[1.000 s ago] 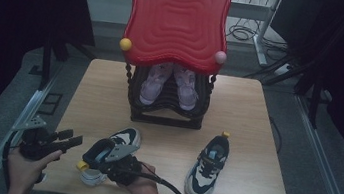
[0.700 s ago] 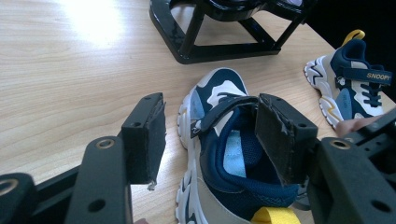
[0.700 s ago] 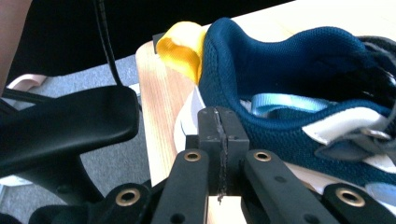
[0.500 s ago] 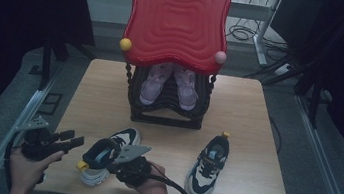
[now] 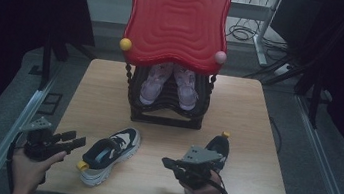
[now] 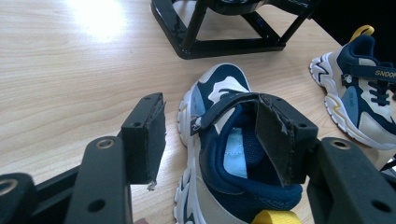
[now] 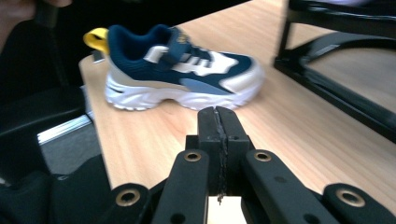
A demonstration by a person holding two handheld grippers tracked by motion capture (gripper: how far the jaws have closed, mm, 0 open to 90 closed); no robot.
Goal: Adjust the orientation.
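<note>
While the right gripper [image 5: 167,163] is held with fingers together, the left gripper's [image 5: 78,141] fingers are spread toward the near-left shoe [image 5: 111,152] for grasping.

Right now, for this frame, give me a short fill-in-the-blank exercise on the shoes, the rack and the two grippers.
1. The right gripper has its jaws ____.
2. The left gripper has its jaws ____, with nothing pressed between them.
3. The pair of pink shoes sits on the black ____ behind the table's middle.
4. The near shoe has a ____ loop at its heel.

Missing words: shut; open; rack; yellow
</note>
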